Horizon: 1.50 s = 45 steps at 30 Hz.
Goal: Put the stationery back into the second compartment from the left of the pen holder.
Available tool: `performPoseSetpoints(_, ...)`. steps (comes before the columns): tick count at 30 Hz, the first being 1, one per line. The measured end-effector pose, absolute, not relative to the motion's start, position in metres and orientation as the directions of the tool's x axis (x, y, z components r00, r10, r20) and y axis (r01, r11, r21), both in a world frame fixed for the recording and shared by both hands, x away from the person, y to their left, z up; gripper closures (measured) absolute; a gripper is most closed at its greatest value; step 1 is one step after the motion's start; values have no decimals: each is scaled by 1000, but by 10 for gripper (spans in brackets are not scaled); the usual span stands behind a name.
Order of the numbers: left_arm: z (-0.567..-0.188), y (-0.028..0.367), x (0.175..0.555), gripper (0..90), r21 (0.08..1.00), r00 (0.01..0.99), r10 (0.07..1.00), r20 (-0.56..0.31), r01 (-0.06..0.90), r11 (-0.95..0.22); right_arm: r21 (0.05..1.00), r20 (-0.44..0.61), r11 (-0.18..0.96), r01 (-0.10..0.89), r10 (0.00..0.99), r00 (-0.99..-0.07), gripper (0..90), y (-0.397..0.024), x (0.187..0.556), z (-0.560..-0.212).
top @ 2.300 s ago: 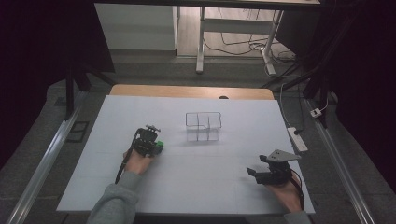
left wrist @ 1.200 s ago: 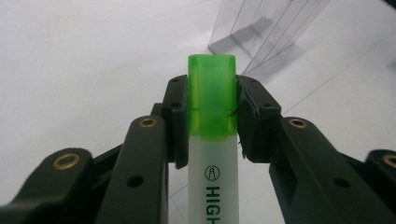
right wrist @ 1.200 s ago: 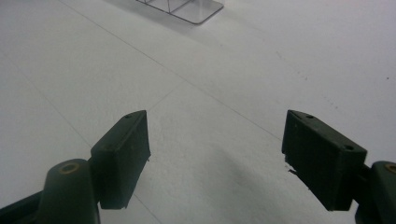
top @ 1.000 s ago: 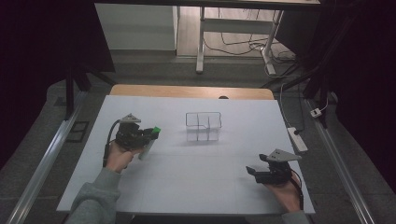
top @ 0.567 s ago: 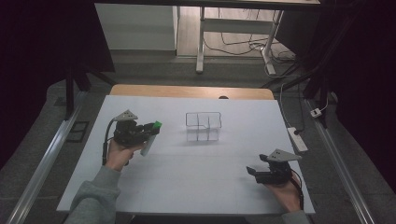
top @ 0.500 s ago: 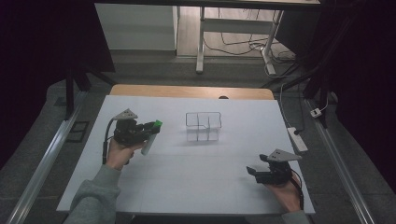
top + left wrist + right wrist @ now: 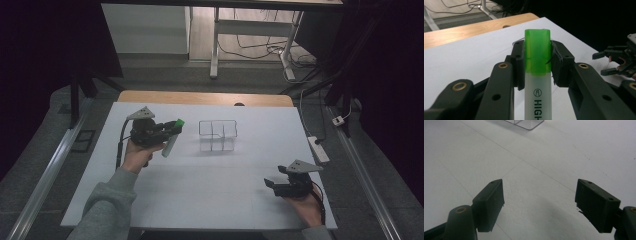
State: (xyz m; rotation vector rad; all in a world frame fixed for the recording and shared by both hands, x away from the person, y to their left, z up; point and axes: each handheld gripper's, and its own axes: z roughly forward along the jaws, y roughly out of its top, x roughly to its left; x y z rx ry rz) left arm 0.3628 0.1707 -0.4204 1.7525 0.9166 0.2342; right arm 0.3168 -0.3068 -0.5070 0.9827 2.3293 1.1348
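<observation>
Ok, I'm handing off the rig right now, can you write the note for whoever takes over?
Left gripper: shut on the green-capped highlighter, lifted off the white table, left of the clear compartment organizer.
Right gripper: open, holding nothing, low over the table's near right.
Done: highlighter picked up.
Left: probably carry it to the organizer, drop it in a compartment, release.

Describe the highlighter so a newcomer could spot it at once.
Start at the white table and find the clear divided box near its middle. Just left of it, the left hand-held gripper clamps the highlighter: a white barrel with a bright green cap, the one coloured thing there.
</observation>
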Motion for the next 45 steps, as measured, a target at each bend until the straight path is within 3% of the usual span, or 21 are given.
performPoseSetpoints(30,-395,134,398,664,894,727,623,-289,437,-95,792,-15,439,424,709,-705,232,-306,317,-508)
performPoseSetpoints(45,-386,100,418,664,904,745,624,-236,404,-140,793,-8,435,427,707,-707,231,-306,317,-508)
